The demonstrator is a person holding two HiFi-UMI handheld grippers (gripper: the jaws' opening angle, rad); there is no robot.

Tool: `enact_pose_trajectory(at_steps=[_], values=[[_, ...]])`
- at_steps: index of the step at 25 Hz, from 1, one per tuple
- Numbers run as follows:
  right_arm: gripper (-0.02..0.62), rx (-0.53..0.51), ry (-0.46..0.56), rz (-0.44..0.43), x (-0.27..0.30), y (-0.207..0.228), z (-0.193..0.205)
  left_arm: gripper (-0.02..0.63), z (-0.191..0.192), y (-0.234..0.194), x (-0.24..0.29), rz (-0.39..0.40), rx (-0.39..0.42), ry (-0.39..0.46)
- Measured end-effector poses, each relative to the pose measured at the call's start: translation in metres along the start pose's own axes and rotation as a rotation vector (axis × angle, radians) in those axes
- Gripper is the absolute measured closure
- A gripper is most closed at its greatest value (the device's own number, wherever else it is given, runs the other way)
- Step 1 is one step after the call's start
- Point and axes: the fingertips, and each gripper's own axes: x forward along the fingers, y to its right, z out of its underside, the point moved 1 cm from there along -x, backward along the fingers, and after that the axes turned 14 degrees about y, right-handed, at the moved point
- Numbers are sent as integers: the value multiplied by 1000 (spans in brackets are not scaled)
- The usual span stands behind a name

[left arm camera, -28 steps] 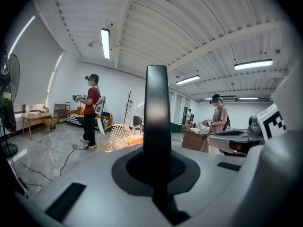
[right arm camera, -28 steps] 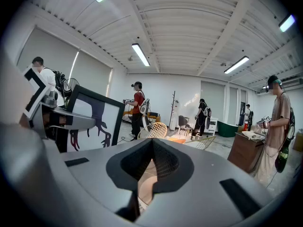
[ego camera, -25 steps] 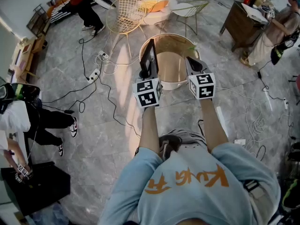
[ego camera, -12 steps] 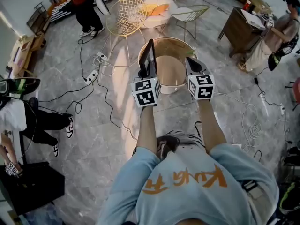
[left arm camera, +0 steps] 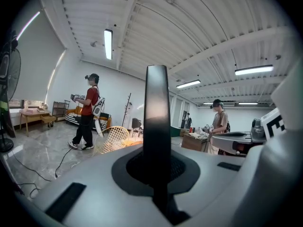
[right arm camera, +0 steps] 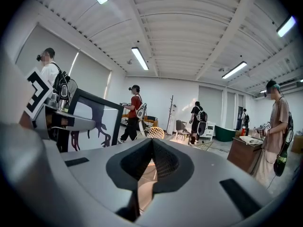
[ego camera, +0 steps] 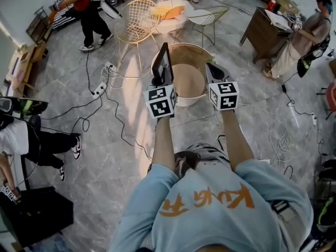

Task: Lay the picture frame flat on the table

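Observation:
A black-edged picture frame stands upright on its edge above the round wooden table, and my left gripper is shut on its lower edge. In the left gripper view the picture frame shows edge-on as a dark vertical bar between the jaws of the left gripper. From the right gripper view I see the picture frame at the left, a white picture with a dark figure. My right gripper hangs beside it over the table, shut and holding nothing; the right gripper shows its jaws met.
Cables and power strips lie on the marble floor to the left. Wire chairs stand behind the table, a brown desk at the back right. Other people stand around the room, one in red.
Both grippers keep their hold and pose over the table, drifting slightly left in the view. The person in red at the back has walked a few steps.

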Motion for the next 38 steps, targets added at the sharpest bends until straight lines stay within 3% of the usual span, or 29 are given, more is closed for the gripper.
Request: enact_pose_trajectory(at_steps=[6, 16, 26, 38], values=[[597, -12, -1, 12, 3, 4, -1, 580, 5, 3, 6, 23, -9, -5], [597, -53, 34, -14, 22, 3, -18, 580, -5, -18, 16, -15, -54, 37], [597, 1, 57, -29, 53, 16, 0, 580, 13, -31, 41, -44, -50, 13], [597, 80, 13, -7, 124, 92, 39, 580, 41, -16, 137, -43, -48, -50]])
